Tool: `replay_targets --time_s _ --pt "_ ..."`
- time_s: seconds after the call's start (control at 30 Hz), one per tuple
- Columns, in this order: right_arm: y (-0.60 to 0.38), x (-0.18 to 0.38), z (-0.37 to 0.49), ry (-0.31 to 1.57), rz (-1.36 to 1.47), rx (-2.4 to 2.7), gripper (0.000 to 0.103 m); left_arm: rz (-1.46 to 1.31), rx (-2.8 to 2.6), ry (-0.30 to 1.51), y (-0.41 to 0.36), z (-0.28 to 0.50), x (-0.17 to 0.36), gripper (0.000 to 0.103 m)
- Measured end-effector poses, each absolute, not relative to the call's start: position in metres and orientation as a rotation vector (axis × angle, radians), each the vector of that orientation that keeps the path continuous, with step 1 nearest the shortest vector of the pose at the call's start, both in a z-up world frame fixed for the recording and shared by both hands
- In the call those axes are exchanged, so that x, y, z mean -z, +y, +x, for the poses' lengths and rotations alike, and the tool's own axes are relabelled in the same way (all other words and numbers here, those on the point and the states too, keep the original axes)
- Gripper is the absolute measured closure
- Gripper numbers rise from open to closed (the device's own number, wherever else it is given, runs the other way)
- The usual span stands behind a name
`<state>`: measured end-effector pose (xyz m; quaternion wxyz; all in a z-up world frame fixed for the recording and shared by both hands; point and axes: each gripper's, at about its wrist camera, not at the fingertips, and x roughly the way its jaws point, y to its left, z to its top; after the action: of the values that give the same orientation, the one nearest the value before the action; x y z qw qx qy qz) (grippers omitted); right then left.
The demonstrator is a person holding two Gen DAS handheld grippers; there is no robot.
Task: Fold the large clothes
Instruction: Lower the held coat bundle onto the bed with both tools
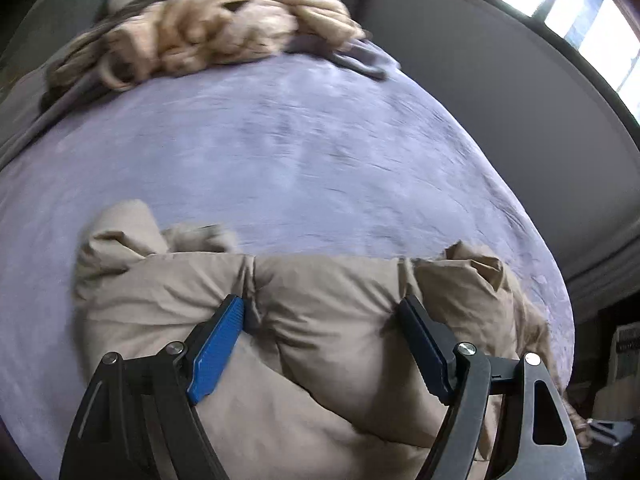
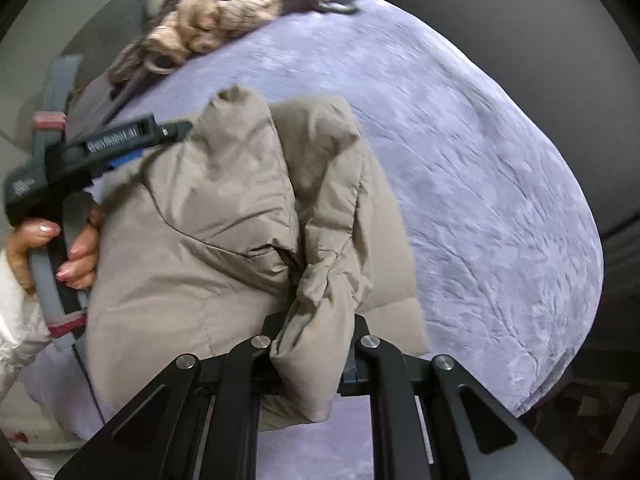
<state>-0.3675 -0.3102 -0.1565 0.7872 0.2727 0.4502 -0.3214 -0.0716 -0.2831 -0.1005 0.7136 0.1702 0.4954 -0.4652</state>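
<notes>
Right gripper pinching fold of puffy beige quilted jacket; left gripper spread wide, pads straddling it, near bed's front edge.

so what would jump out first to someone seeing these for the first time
The puffy beige jacket bunched at the near edge of the lavender bedspread takes the eye first. The right gripper has a fold of it pinched between its fingers, while the left gripper sits open with its fingers pressing into a quilted panel. At the far end of the bed lies a loose heap of cream knitwear.
</notes>
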Motion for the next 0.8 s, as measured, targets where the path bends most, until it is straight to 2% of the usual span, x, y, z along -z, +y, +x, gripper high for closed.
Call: replay_targets --time_s 0.2,0.33,0.4,0.43,0.47,0.63,0.8 --pt "-0.344 0.199 -0.392 1.019 0.714 0.664 0.086 0.437 1.02 1.101 -0.307 -0.089 0.109 0.023" --pt "-0.355 0.173 -0.408 0.99 0.783 0.616 0.077 0.445 0.999 1.109 -0.303 -0.085 0.113 0.023" --pt "-0.358 0.143 -0.422 0.894 0.779 0.595 0.066 0.435 0.997 1.114 -0.301 -0.082 0.114 0.023" --pt "-0.361 0.13 -0.426 0.846 0.776 0.586 0.049 0.436 0.996 1.114 -0.301 -0.082 0.115 0.023" --pt "-0.365 0.121 -0.426 0.811 0.777 0.574 0.036 0.441 0.994 1.111 -0.302 -0.083 0.116 0.023" --pt "-0.403 0.12 -0.373 0.766 0.866 0.437 0.037 0.442 0.953 1.106 -0.295 -0.082 0.104 0.023" --pt "-0.423 0.163 -0.31 0.879 0.964 0.359 0.043 0.385 0.905 1.077 -0.257 -0.074 0.074 0.023"
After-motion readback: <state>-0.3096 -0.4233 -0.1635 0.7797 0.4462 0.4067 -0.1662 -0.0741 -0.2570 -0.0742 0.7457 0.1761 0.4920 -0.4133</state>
